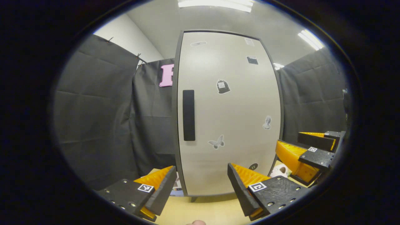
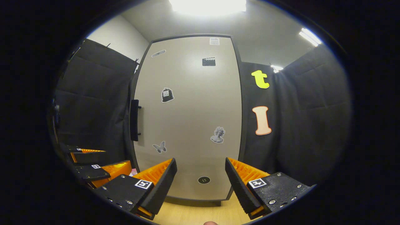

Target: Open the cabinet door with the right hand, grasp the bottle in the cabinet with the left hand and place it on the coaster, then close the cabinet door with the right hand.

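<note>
A tall pale cabinet [image 1: 231, 112] stands on the wooden table with its door shut, so the bottle inside is hidden. The door's dark vertical handle [image 1: 188, 115] sits near its left edge, also seen side-on as the handle [image 2: 134, 120]. My left gripper [image 1: 201, 187] is open just in front of the door's lower part, holding nothing. My right gripper [image 2: 200, 184] is open too, facing the door's lower middle and well right of the handle. The right gripper [image 1: 307, 147] hangs beside the cabinet's right side. The left gripper [image 2: 93, 162] hangs low at the left.
The light wooden table [image 1: 203, 209] runs under the cabinet's short feet. A small white patterned object [image 1: 281, 171] lies on the table by the cabinet's lower right corner. Black cloth walls [image 1: 93, 109] close in both sides. Several stickers dot the door.
</note>
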Action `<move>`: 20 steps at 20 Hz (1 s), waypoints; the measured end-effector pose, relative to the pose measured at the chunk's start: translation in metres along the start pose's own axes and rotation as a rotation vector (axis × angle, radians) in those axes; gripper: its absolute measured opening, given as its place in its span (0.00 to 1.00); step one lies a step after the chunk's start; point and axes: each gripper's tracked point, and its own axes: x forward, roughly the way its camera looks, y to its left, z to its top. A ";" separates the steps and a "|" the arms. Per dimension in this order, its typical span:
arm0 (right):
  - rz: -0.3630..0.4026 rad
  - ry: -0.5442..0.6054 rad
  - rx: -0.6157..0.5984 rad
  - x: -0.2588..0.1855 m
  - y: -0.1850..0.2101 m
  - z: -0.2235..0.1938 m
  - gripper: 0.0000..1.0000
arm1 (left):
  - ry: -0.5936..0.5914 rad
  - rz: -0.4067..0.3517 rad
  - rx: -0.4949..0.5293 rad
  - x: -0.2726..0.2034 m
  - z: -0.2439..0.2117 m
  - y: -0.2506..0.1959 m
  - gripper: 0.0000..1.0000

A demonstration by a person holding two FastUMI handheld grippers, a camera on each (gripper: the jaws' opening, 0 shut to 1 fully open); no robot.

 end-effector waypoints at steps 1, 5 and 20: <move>0.003 0.000 0.003 0.004 0.000 0.002 0.96 | 0.001 -0.002 0.008 -0.004 -0.001 0.002 0.96; 0.037 -0.014 0.009 0.021 0.011 0.013 0.96 | 0.016 -0.005 0.016 -0.026 -0.019 0.011 0.96; 0.233 -0.110 -0.031 0.078 0.146 0.064 0.95 | 0.025 0.059 0.099 -0.161 -0.067 0.050 0.94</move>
